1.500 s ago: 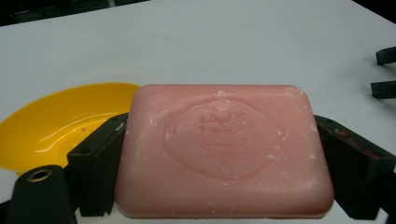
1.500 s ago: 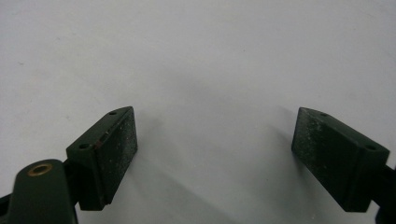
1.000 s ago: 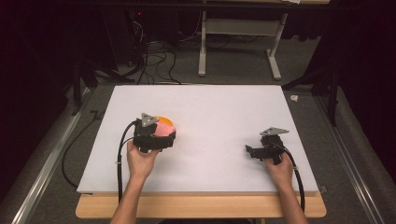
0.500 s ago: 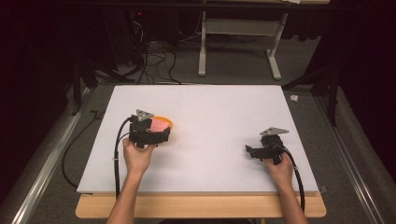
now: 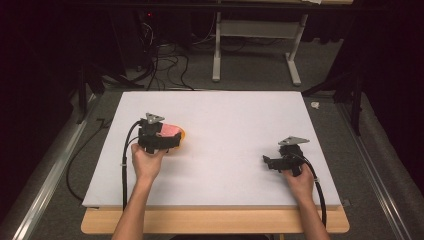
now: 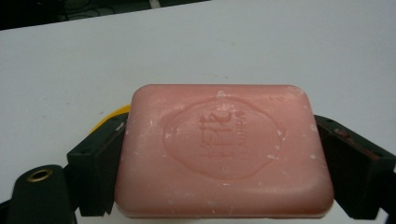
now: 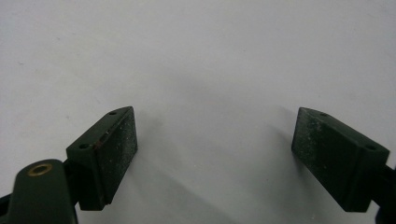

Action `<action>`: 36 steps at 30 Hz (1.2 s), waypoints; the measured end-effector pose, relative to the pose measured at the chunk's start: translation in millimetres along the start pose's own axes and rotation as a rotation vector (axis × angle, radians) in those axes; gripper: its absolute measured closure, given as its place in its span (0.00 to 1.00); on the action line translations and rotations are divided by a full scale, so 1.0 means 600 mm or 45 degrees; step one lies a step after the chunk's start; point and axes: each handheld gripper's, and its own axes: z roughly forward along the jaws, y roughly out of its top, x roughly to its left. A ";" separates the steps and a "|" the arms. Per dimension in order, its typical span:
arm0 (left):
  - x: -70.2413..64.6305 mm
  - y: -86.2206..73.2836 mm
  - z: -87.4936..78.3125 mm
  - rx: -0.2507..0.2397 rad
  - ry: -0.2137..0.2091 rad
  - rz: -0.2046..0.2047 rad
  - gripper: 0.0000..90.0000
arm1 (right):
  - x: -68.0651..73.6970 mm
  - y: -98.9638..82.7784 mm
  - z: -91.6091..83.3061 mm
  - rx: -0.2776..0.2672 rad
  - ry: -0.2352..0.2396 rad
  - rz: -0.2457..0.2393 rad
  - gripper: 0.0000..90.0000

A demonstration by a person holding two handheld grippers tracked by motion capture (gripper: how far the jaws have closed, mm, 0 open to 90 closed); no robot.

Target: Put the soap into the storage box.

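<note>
A pink bar of soap point(image 6: 224, 154) with a stamped oval mark sits between the black jaws of my left gripper point(image 6: 222, 126), which is shut on its two short sides. A sliver of a yellow dish point(image 6: 114, 116) shows under the soap's left edge. From above, my left gripper point(image 5: 167, 141) is at the left-middle of the white board, holding the soap point(image 5: 169, 130) over the yellow dish point(image 5: 181, 134). My right gripper point(image 5: 267, 162) rests at the right front, open, with bare board between its pads point(image 7: 109, 149).
The white board point(image 5: 225, 115) lies on a wooden table whose edge point(image 5: 215, 222) runs along the front. Cables point(image 5: 165, 65) and a white stand's legs point(image 5: 295, 75) are on the floor beyond the board. Metal rails point(image 5: 45, 185) run along both sides.
My left gripper with the soap has shifted slightly to the left and away from the person. The right gripper has stayed where it was.
</note>
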 end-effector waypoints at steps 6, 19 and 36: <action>0.007 0.012 0.009 0.008 0.008 -0.019 0.15 | 0.000 0.000 0.000 -0.003 -0.001 0.003 0.17; 0.010 0.018 0.049 0.071 0.076 -0.024 0.15 | 0.000 0.000 0.000 -0.003 -0.001 0.002 0.17; 0.020 0.009 0.069 0.115 0.082 -0.058 0.15 | 0.000 0.000 0.000 0.002 0.000 0.003 0.17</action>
